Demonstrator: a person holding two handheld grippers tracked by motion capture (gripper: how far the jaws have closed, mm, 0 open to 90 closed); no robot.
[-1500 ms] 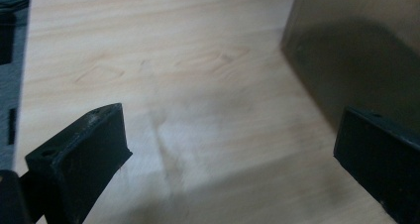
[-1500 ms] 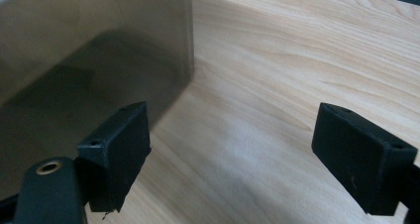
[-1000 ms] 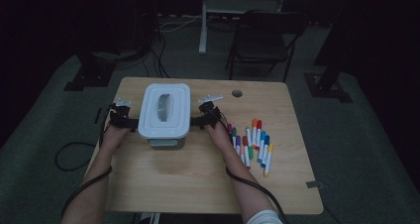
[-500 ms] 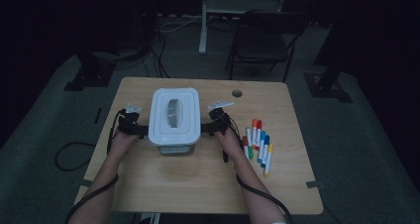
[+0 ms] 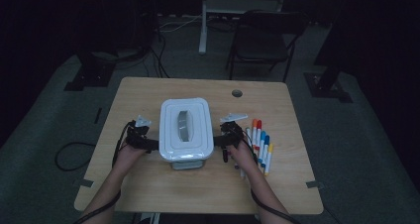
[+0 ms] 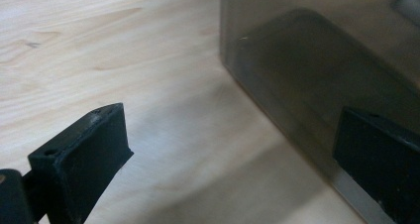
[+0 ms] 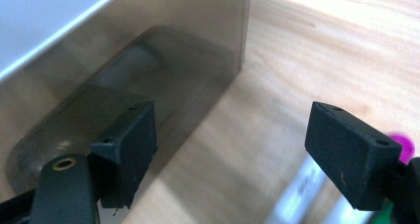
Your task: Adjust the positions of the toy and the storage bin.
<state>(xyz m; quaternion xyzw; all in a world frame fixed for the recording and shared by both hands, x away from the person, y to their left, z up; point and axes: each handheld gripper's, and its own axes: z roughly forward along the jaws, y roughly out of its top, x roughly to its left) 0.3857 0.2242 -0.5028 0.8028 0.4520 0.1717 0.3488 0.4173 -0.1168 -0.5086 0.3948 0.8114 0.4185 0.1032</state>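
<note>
Nearest the camera in the high view, two forearms come up from the bottom edge onto the wooden table (image 5: 163, 194). The left gripper (image 5: 148, 143) sits against the left side of the white lidded box (image 5: 185, 129), and the right gripper (image 5: 218, 140) sits against its right side, so the box stands between them near the middle of the table, a little toward the person.

In the left gripper view the jaws stand wide apart with bare tabletop between them; one jaw lies against or just in front of the translucent grey wall of the box (image 6: 317, 70), and whether it touches cannot be told. In the right gripper view the jaws are likewise spread; they have just been closing a little, with only table wood in the gap, and one jaw rests right by the box wall (image 7: 148, 60). Neither pair clamps anything.

The lid is white with a raised rim and a grey handle recess in its centre. No label, brand or writing can be read on it, nor on the box walls.

Just right of the right hand lies a row of markers (image 5: 260, 140) with orange, red, blue and yellow caps; any print on them is too small to read.

Farther back, a round grommet hole (image 5: 237, 93) sits near the table's far edge. Beyond the table a dark folding chair (image 5: 262, 40) stands on the floor.
</note>
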